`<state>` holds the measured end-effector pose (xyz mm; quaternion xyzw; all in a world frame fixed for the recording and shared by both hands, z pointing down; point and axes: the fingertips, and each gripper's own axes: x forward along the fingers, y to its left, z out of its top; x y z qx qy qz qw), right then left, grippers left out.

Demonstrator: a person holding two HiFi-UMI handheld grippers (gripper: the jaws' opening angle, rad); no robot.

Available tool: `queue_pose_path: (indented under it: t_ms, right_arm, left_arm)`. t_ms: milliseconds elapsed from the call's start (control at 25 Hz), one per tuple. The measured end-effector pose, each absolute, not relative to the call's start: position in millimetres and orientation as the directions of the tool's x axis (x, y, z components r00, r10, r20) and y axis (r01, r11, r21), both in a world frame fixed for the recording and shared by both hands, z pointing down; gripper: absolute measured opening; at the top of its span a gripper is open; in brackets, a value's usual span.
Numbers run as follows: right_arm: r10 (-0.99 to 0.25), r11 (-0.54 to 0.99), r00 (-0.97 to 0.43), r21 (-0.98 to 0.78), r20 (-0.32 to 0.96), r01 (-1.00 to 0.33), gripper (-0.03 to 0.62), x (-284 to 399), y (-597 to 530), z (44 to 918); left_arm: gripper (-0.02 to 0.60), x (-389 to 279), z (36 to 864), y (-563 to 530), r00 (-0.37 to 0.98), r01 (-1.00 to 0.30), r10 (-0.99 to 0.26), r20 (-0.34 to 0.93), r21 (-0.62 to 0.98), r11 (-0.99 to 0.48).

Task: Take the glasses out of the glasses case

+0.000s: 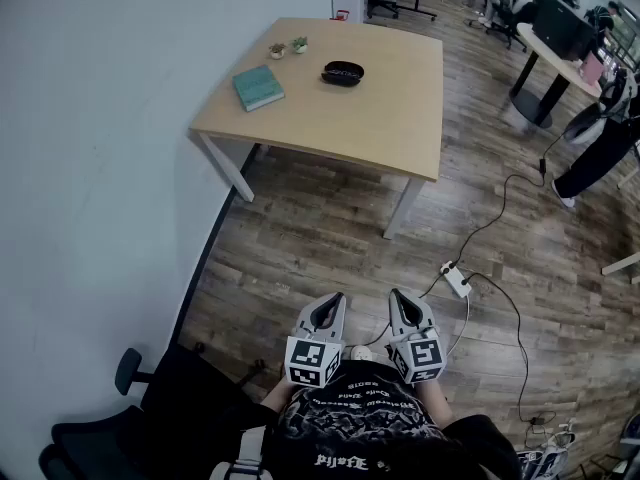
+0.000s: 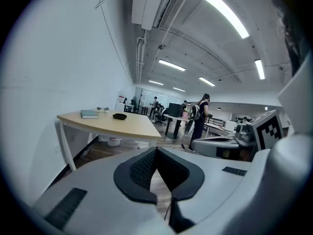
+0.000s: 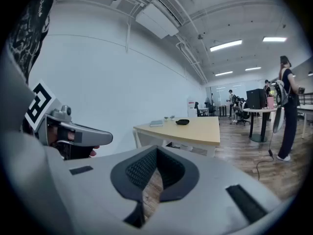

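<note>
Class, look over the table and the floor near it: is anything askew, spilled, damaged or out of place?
Nothing looks spilled or broken. On the table the teal book lies slanted to the edges. The one oddity: a power strip on the open floor, its cables trailing loose.

The glasses case (image 1: 343,72) is showing too small to tell open from shut; the chair (image 1: 95,436) is running off the picture's edge.

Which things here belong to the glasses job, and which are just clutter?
Job:
- black glasses case on the table
- left tool and right tool, both shut and empty

Clutter:
- teal book
- small plants
- power strip
</note>
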<state>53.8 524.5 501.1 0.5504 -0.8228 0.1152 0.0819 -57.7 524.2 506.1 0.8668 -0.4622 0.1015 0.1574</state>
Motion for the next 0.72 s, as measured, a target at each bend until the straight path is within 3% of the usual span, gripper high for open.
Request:
queue_pose_path:
  t_ms: [680,720]
  right_arm:
    - [-0.898,0.350,-0.365,-0.103,0.245,-0.931,0.008,60,522,498]
    - [-0.897,0.353,-0.367,-0.100,0.247,-0.930,0.047,60,522,499]
  left_arm:
    - [0.006,-75,505,523,0.482,-0.876,-0.820,0.308,0.185,-0.445]
    - [0.011,-76,505,523,0.481,-0.877,-0.821,0.307,0.183,-0.445]
